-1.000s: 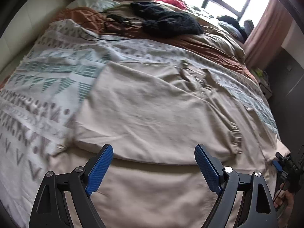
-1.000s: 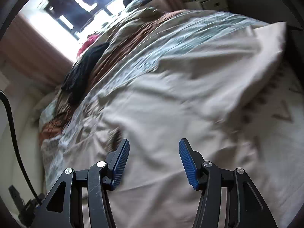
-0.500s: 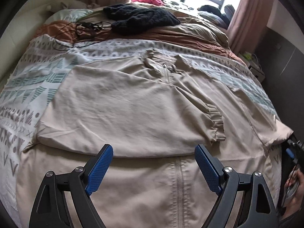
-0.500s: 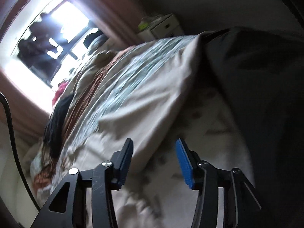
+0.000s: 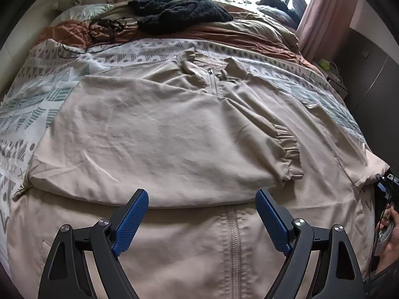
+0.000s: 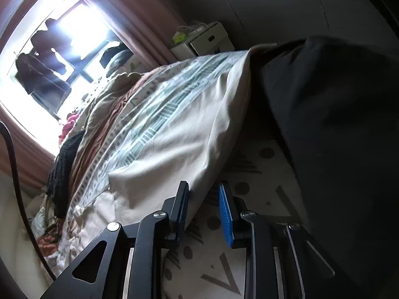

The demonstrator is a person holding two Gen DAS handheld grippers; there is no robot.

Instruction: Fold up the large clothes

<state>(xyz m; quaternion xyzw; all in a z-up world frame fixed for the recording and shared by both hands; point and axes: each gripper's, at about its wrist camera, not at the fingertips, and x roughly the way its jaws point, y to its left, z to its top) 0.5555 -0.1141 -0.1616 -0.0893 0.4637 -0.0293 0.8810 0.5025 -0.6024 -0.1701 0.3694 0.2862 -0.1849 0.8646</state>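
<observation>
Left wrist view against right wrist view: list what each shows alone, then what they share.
Left only: the beige jacket's zipper, its ruffled cuff on the folded-over sleeve, a black cable, and the open left gripper.
Right only: a white bedside box, and the open right gripper at the jacket's edge.
Both: beige jacket, patterned bedspread, black knit garment.

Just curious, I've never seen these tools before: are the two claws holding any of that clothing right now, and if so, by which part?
Nothing is gripped. The left gripper hangs open above the beige jacket. The right gripper straddles its sleeve edge, jaws not closed.
</observation>
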